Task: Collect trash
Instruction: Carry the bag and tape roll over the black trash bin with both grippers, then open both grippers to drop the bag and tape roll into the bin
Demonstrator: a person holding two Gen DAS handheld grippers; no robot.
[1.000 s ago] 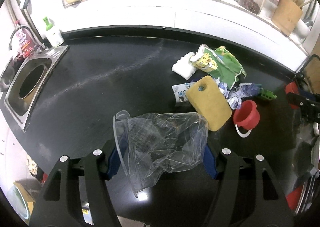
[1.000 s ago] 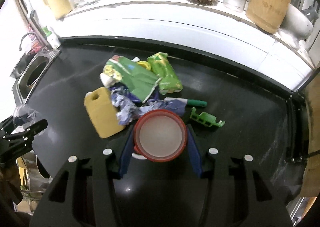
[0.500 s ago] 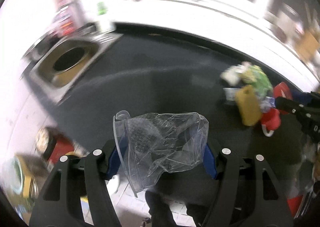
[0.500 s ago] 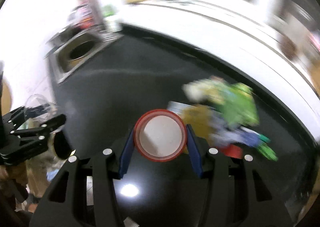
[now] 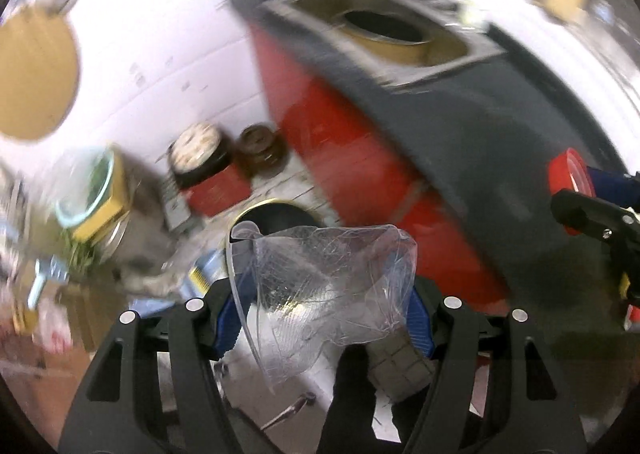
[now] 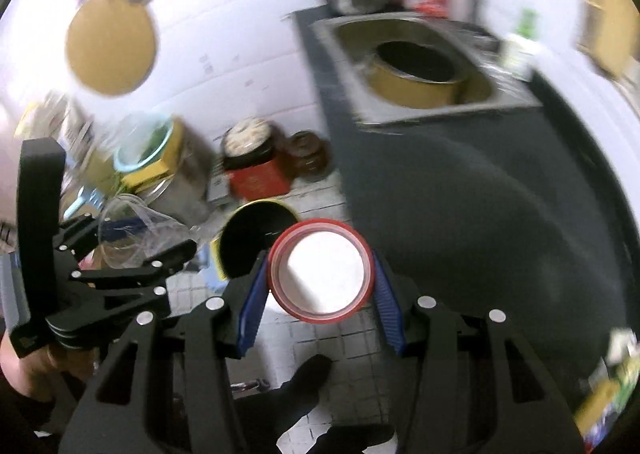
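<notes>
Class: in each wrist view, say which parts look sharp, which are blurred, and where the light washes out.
Left wrist view: clear plastic wrapper and left gripper sharp, sink and floor clutter smeared, wall overexposed. Right wrist view: red cup and right gripper crisp, surroundings streaked, upper wall glaring white.

black two-finger grippers [image 6: 322,296] — blue ribbed pads [image 6: 251,304], silver screws [image 6: 215,303], slotted black arms

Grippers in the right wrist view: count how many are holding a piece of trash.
2: the right gripper holds the red cup at centre; the left gripper holds clear plastic at left.
</notes>
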